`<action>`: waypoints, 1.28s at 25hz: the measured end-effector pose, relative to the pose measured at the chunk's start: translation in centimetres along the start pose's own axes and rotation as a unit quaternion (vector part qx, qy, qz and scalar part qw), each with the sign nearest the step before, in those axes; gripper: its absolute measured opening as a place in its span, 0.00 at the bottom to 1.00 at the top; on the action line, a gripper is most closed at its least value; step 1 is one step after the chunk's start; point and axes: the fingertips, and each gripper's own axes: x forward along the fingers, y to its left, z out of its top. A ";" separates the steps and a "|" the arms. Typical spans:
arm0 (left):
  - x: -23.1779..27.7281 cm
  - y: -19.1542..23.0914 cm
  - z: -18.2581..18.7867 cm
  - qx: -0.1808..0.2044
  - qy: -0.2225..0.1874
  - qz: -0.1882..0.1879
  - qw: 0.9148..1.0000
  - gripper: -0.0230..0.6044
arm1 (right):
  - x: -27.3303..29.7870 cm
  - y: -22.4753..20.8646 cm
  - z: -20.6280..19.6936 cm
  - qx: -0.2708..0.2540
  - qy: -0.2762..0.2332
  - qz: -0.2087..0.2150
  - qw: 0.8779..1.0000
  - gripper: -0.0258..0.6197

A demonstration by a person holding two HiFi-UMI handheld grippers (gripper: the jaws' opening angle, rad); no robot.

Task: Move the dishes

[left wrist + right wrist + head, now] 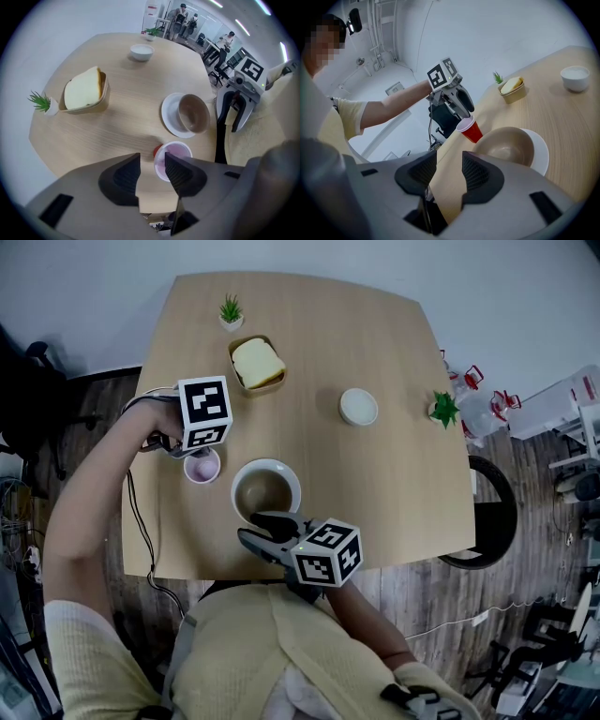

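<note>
Head view: brown bowl [264, 493] on white plate [293, 484] at near edge of surface [375, 474], likely stiff, slick, breakable, so pinch its rim; right hand-held gripper [449, 165] and left hand-held gripper [152, 165] both narrowly parted, holding nothing

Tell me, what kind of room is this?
Probably an office or lab, not a kitchen: beyond the wooden table are office chairs, people standing, and long ceiling lights.
</note>
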 end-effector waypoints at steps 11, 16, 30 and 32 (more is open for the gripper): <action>-4.7 -0.5 0.9 -0.021 -0.139 0.072 0.987 0.27 | -0.5 0.2 0.0 -0.005 -0.003 -0.004 1.000 0.31; -7.3 -2.1 0.9 -0.052 -0.239 0.103 0.964 0.23 | -1.3 0.3 0.5 -0.012 -0.012 -0.010 1.000 0.31; -9.3 -10.0 -2.0 -0.230 -0.513 0.186 0.806 0.20 | -5.4 -1.9 4.3 -0.062 -0.071 -0.108 0.990 0.31; -9.3 -10.6 -2.6 -0.260 -0.538 0.195 0.778 0.20 | -5.7 -2.4 4.4 -0.063 -0.074 -0.123 0.988 0.31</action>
